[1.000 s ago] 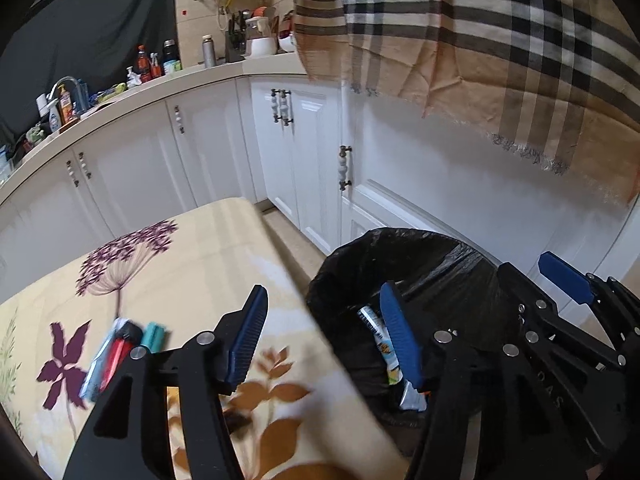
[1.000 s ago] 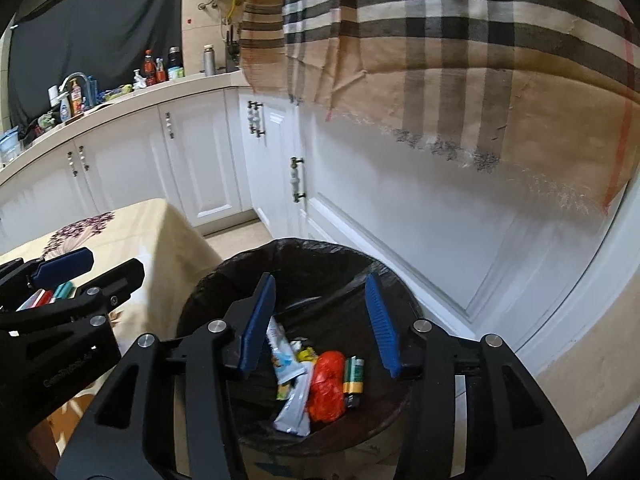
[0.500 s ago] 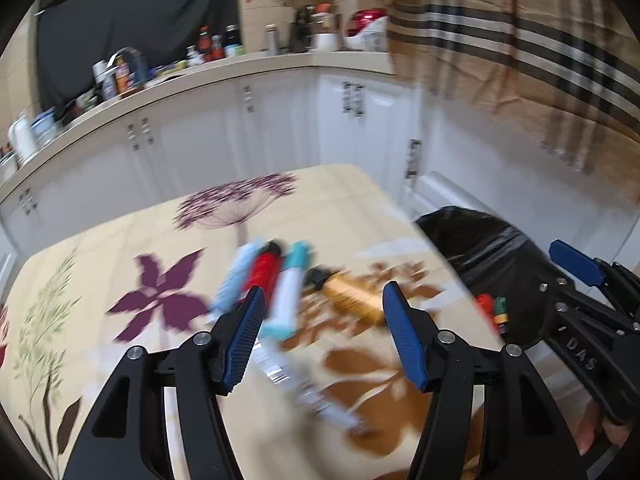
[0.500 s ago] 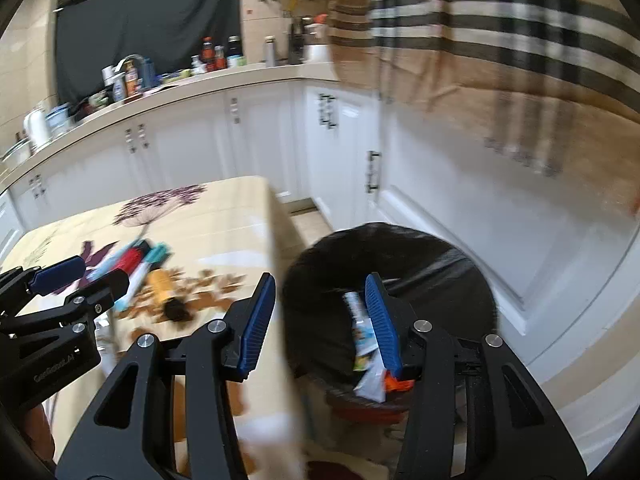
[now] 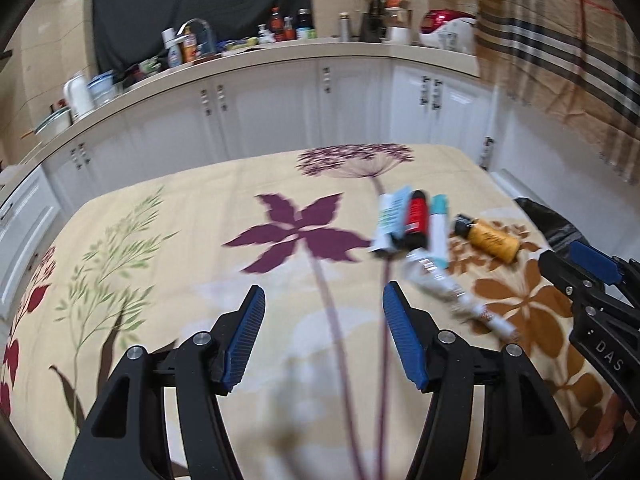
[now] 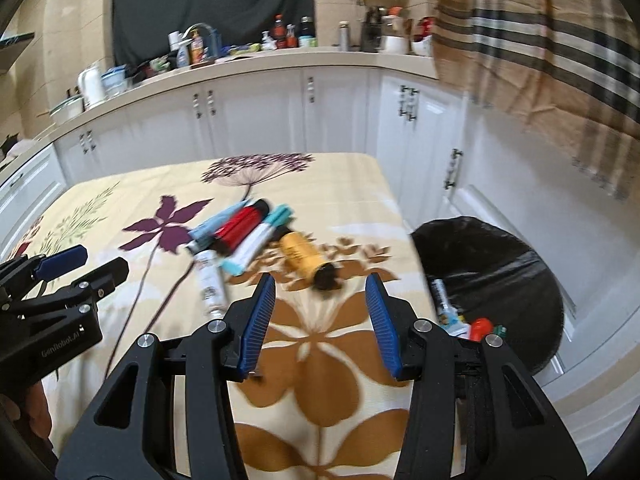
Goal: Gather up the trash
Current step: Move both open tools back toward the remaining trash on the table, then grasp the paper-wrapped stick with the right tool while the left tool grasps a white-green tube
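Note:
A cluster of trash lies on the flowered tablecloth [image 5: 160, 248]: a white and green tube [image 5: 390, 216], a red and black tube [image 5: 416, 218], a teal-capped tube [image 5: 438, 228], a clear crumpled tube [image 5: 452, 292] and a yellow bottle [image 5: 490, 240] [image 6: 302, 258]. My left gripper [image 5: 324, 336] hovers open over bare cloth, short and left of the cluster. My right gripper [image 6: 320, 316] is open and empty, just short of the yellow bottle. The black-lined bin [image 6: 492, 280] stands on the floor to the table's right, with several pieces of trash inside.
White cabinets [image 6: 260, 116] run along the back under a counter crowded with bottles and a faucet. A plaid cloth [image 6: 540, 48] hangs at the upper right over more cabinet doors. The table's right edge drops off beside the bin.
Both grippers have swung left, away from above the bin to over the table. The trash cluster now sits ahead of them and the bin has slid to the right. Both stayed empty.

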Demonstrator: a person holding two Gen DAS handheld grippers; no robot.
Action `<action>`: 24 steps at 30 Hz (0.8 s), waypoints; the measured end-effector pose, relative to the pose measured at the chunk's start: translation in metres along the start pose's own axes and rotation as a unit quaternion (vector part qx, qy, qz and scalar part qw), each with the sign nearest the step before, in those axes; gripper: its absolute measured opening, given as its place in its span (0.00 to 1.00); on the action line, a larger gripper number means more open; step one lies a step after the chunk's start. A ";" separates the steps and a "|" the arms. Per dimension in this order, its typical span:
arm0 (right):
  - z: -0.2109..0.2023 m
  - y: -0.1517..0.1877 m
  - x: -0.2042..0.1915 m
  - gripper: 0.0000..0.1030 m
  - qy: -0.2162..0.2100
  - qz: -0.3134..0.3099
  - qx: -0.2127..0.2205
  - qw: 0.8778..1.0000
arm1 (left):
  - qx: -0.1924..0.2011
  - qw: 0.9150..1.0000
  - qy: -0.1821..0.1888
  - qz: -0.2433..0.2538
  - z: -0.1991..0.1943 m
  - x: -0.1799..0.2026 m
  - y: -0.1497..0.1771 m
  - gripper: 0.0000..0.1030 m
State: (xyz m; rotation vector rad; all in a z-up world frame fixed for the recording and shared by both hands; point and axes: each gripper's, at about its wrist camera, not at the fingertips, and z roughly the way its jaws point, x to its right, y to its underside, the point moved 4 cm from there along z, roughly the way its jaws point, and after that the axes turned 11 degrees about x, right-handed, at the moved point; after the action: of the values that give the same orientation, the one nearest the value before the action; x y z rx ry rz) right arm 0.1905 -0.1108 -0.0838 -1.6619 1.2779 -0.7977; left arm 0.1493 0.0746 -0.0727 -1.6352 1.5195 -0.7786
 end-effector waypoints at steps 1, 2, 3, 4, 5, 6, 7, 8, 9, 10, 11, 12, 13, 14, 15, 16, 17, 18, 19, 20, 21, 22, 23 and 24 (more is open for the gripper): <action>0.001 0.001 -0.005 0.44 -0.004 -0.003 -0.002 1.000 | -0.002 1.000 -0.005 -0.005 0.000 -0.007 0.002 0.58; 0.002 0.001 -0.009 0.44 -0.006 -0.006 -0.004 1.000 | -0.003 1.000 -0.009 -0.008 0.000 -0.013 0.004 0.58; 0.005 0.002 -0.013 0.44 -0.009 -0.009 -0.007 1.000 | -0.005 1.000 -0.013 -0.013 -0.001 -0.020 0.006 0.58; 0.006 0.003 -0.017 0.44 -0.012 -0.012 -0.010 1.000 | -0.006 1.000 -0.015 -0.016 -0.001 -0.025 0.007 0.58; 0.008 0.005 -0.022 0.44 -0.016 -0.015 -0.014 1.000 | -0.007 1.000 -0.018 -0.020 -0.001 -0.030 0.008 0.58; 0.010 0.006 -0.027 0.44 -0.019 -0.017 -0.017 1.000 | -0.007 1.000 -0.020 -0.021 -0.001 -0.034 0.009 0.58; 0.011 0.007 -0.030 0.44 -0.022 -0.020 -0.021 0.999 | -0.007 0.999 -0.024 -0.023 -0.001 -0.039 0.010 0.58; 0.013 0.008 -0.035 0.44 -0.026 -0.025 -0.025 0.999 | -0.007 0.999 -0.028 -0.026 -0.001 -0.043 0.011 0.58; 0.015 0.009 -0.039 0.44 -0.028 -0.029 -0.029 0.999 | -0.007 0.999 -0.030 -0.028 -0.001 -0.046 0.011 0.58; 0.016 0.010 -0.044 0.44 -0.031 -0.035 -0.033 0.998 | -0.008 0.999 -0.032 -0.031 -0.002 -0.051 0.012 0.58; 0.018 0.010 -0.047 0.44 -0.032 -0.039 -0.036 0.998 | -0.008 0.999 -0.034 -0.034 -0.002 -0.055 0.012 0.58; 0.019 0.010 -0.050 0.44 -0.034 -0.042 -0.039 0.998 | -0.009 0.999 -0.037 -0.038 -0.001 -0.059 0.013 0.58; 0.020 0.011 -0.052 0.44 -0.036 -0.044 -0.042 0.997 | -0.009 0.998 -0.038 -0.040 -0.001 -0.062 0.013 0.58; 0.023 0.013 -0.055 0.44 -0.038 -0.047 -0.049 0.997 | -0.010 0.998 -0.040 -0.042 -0.001 -0.064 0.014 0.58; 0.025 0.014 -0.057 0.44 -0.039 -0.049 -0.056 0.996 | -0.010 0.998 -0.041 -0.044 -0.001 -0.067 0.014 0.58; 0.027 0.016 -0.058 0.44 -0.040 -0.051 -0.064 0.996 | -0.011 0.998 -0.042 -0.046 0.000 -0.069 0.014 0.58; 0.030 0.017 -0.059 0.44 -0.041 -0.051 -0.072 0.995 | -0.011 0.998 -0.043 -0.047 0.000 -0.071 0.015 0.58; 0.032 0.018 -0.060 0.44 -0.041 -0.052 -0.078 0.995 | -0.012 0.998 -0.044 -0.049 0.000 -0.073 0.015 0.58; 0.035 0.020 -0.060 0.44 -0.043 -0.051 -0.088 0.994 | -0.012 0.998 -0.044 -0.050 0.000 -0.074 0.016 0.58; 0.037 0.021 -0.060 0.43 -0.045 -0.051 -0.094 0.993 | -0.013 0.998 -0.044 -0.051 0.001 -0.075 0.016 0.58; 0.039 0.023 -0.060 0.40 -0.046 -0.050 -0.100 0.993 | -0.014 0.998 -0.044 -0.052 0.001 -0.076 0.017 0.58; 0.040 0.024 -0.060 0.30 -0.047 -0.049 -0.104 0.992 | -0.015 0.998 -0.044 -0.053 0.002 -0.077 0.017 0.58; 0.041 0.025 -0.060 0.22 -0.051 -0.047 -0.110 0.992 | -0.015 0.998 -0.043 -0.053 0.002 -0.077 0.018 0.58; 0.042 0.026 -0.060 0.21 -0.054 -0.047 -0.111 0.991 | -0.016 0.998 -0.043 -0.054 0.002 -0.076 0.018 0.58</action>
State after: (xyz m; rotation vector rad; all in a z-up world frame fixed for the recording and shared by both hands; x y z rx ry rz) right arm 0.2003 -0.0451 -0.1237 -1.9282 1.2571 -0.6287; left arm 0.1333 0.1506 -0.0845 -1.7629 1.4000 -0.7350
